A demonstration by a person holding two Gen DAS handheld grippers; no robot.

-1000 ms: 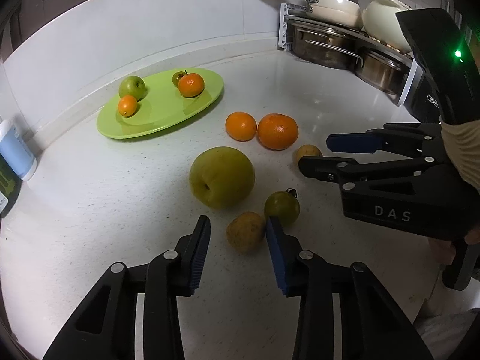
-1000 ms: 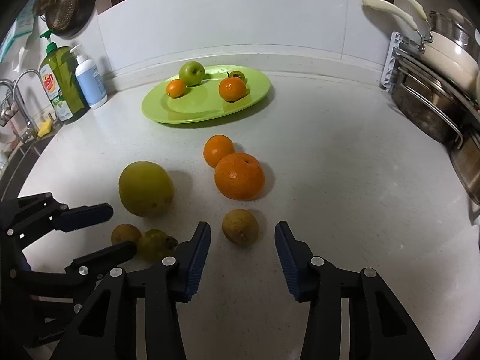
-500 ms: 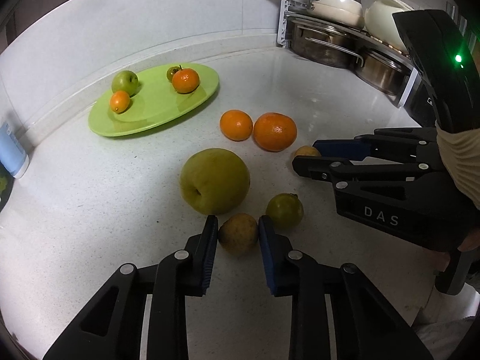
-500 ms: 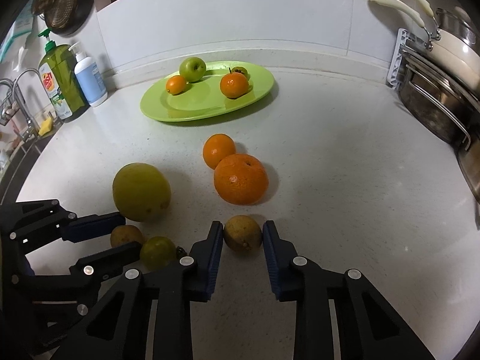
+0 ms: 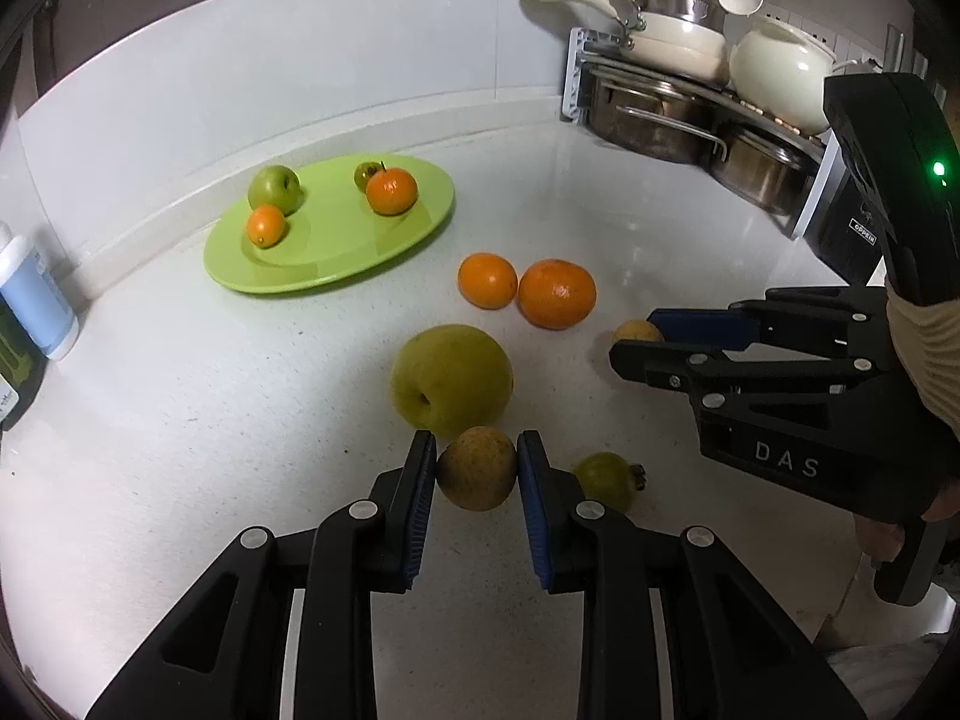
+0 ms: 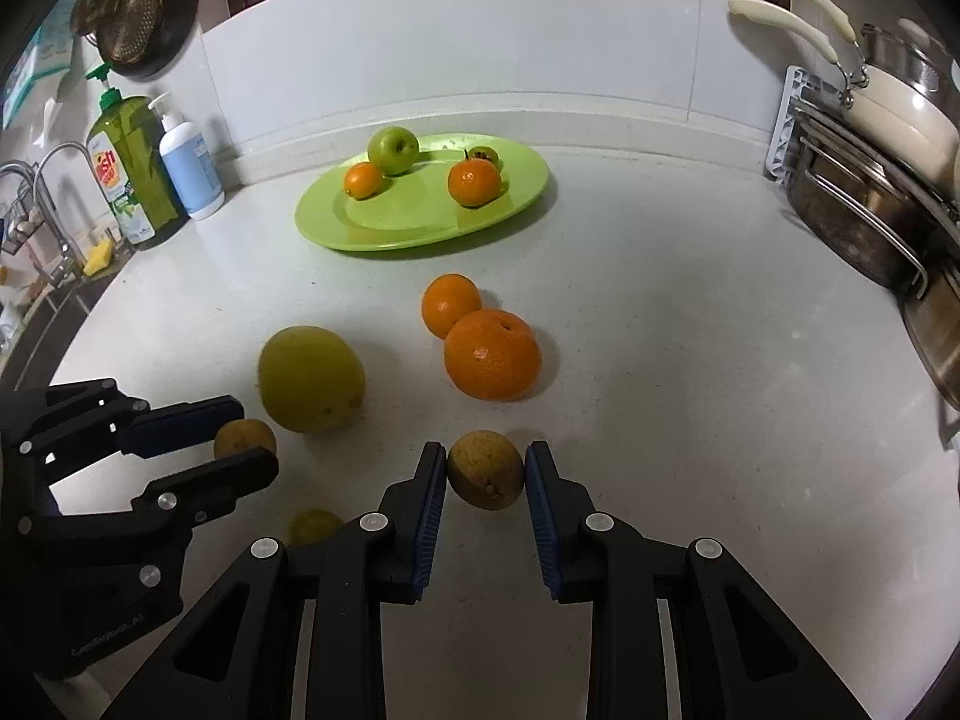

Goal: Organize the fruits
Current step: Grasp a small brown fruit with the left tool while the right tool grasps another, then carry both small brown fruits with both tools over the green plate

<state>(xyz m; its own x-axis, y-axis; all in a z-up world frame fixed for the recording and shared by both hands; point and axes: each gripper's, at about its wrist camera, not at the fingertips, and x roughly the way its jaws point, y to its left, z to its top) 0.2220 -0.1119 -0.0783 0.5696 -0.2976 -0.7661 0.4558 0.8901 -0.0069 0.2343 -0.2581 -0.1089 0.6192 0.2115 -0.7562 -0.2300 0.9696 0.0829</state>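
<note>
Glossy green plate [image 6: 522, 204], speckled polished counter [image 6: 690, 360], shiny steel pots [image 5: 654, 120]

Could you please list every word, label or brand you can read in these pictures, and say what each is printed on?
"DAS": on the side of the right gripper.
"OPPEIN": small plate on the black appliance, barely legible.
Green soap bottle: red label, too blurred to read.
Blue-and-white pump bottle: print too small.
Left gripper: faint lettering, unreadable.

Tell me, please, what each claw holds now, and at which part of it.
Each holds one small brown fruit by its two sides: the left claw grips one brown fruit, and the right claw grips the other brown fruit.
</note>
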